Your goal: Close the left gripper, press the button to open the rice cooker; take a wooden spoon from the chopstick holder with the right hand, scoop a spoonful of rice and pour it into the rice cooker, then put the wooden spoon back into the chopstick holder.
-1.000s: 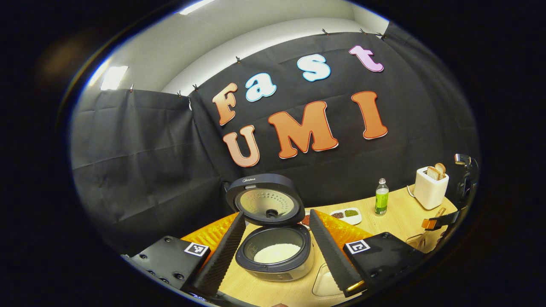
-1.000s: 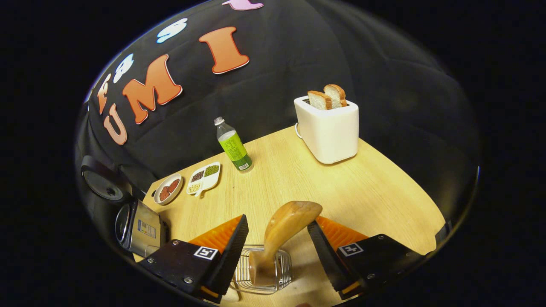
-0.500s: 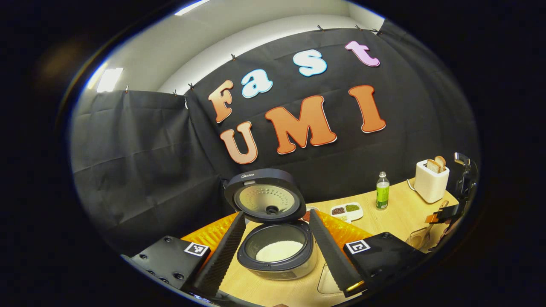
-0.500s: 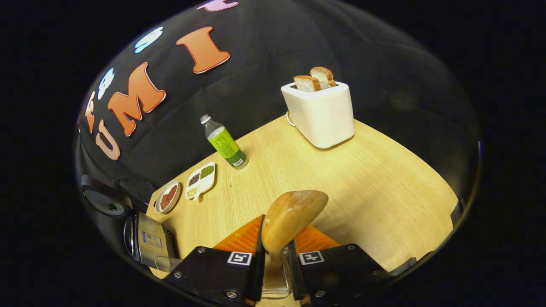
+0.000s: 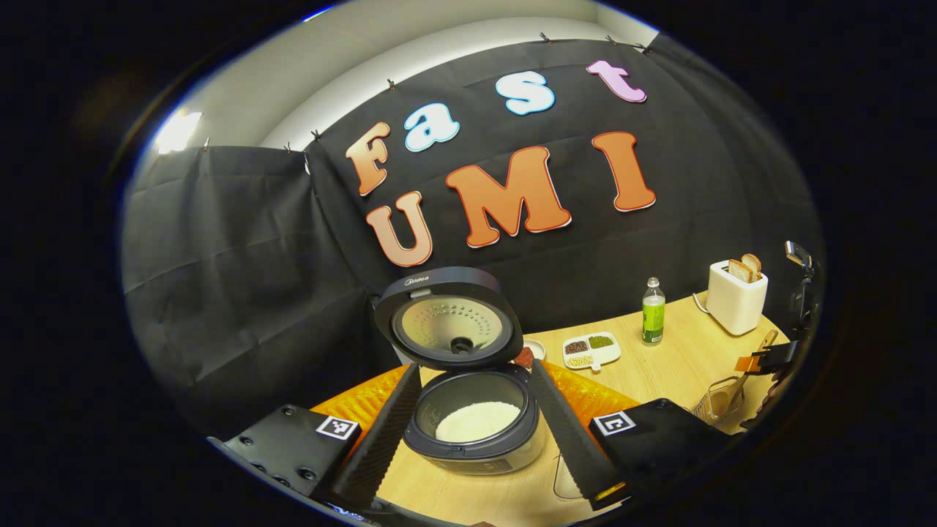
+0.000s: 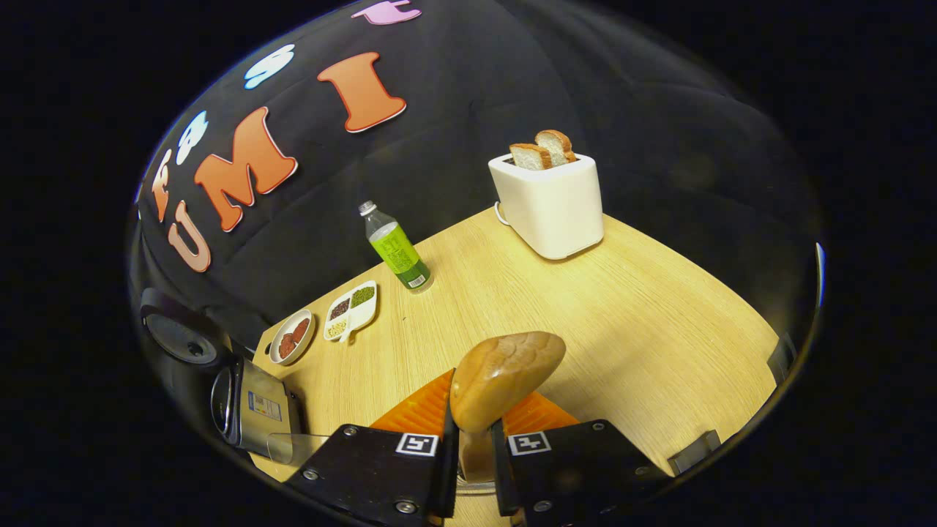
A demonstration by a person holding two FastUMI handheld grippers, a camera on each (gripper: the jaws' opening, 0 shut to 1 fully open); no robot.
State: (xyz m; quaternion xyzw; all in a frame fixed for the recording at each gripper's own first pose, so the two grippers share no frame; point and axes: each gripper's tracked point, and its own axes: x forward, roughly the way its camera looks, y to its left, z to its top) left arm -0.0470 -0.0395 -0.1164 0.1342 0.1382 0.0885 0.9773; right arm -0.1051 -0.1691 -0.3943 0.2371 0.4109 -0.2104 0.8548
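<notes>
rice cooker (image 5: 472, 428) lid lettered "Midea", open

Both views low over shared table (image 5: 681, 366)

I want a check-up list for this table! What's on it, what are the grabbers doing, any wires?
Surface: wooden table, looks clean.
Job's things: rice cooker lid up, white rice inside; wooden spoon standing in the wire chopstick holder.
Clutter: white toaster with two bread slices; green bottle; divided dish of beans; small round dish.
Grippers: left hand-held gripper open, fingers either side of the cooker in its view; right hand-held gripper shut on the spoon.
Cables: a white cord at the toaster's back.
Surroundings: black cloth wall.
</notes>
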